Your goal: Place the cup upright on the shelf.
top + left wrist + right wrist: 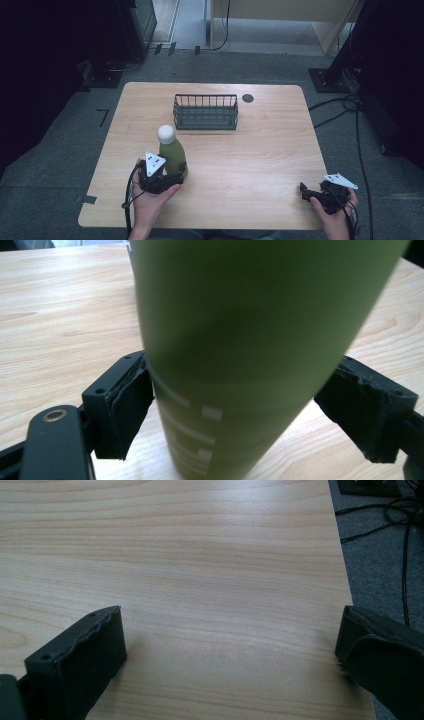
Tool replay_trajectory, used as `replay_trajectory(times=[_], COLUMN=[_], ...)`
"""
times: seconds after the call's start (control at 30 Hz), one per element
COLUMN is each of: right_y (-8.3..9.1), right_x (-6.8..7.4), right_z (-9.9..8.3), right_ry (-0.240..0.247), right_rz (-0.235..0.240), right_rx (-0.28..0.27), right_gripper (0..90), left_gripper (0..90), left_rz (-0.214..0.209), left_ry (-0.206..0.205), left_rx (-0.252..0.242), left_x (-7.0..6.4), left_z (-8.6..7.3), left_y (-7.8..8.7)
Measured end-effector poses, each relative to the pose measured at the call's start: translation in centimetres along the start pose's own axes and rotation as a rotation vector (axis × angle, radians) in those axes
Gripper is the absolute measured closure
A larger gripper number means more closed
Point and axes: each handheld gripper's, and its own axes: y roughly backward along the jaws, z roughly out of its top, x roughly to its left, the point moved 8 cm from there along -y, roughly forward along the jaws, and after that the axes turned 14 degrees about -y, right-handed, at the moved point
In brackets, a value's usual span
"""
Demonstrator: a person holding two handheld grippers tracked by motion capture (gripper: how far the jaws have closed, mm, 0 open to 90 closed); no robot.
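A green bottle [173,156] with a white round cap [166,133] stands upright on the wooden table [260,150], left of centre. My left gripper [175,177] is shut on the bottle's lower body. In the left gripper view the bottle [250,330] sits between both pads [127,407], which press its sides. My right gripper [305,190] rests low at the table's front right corner. Its jaws stand wide open over bare wood [225,580], with nothing between them.
A dark wire basket [205,112] stands at the back centre of the table, behind the bottle. A small black round cap [248,98] lies to its right. Cables [345,107] run over the grey floor beyond the table's right edge.
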Motion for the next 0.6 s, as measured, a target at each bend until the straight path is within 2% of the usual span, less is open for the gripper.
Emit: replay_trajectory(times=[0.1,0.43,0.53,0.6], right_y=[0.0,0.0,0.0,0.0], right_x=[0.0,0.0,0.0,0.0], right_z=[0.0,0.0,0.0,0.0], right_ry=[0.001,0.001,0.0,0.001], right_rz=[0.0,0.0,0.0,0.0], right_rx=[-0.001,-0.001,0.0,-0.001], right_gripper=[0.0,0.0,0.0,0.0], left_gripper=[18.6,17.1,19.3,19.9], left_rz=[0.001,-0.02,0.011,0.01], left_ry=[0.015,0.016,-0.014,-0.018], left_rx=[-0.012,-0.025,-0.041,-0.045], left_x=[0.2,0.4,0.3,0.3], left_z=[0.1,0.5,0.6,0.7], left_y=[-0.5,-1.6,-1.5,-1.5])
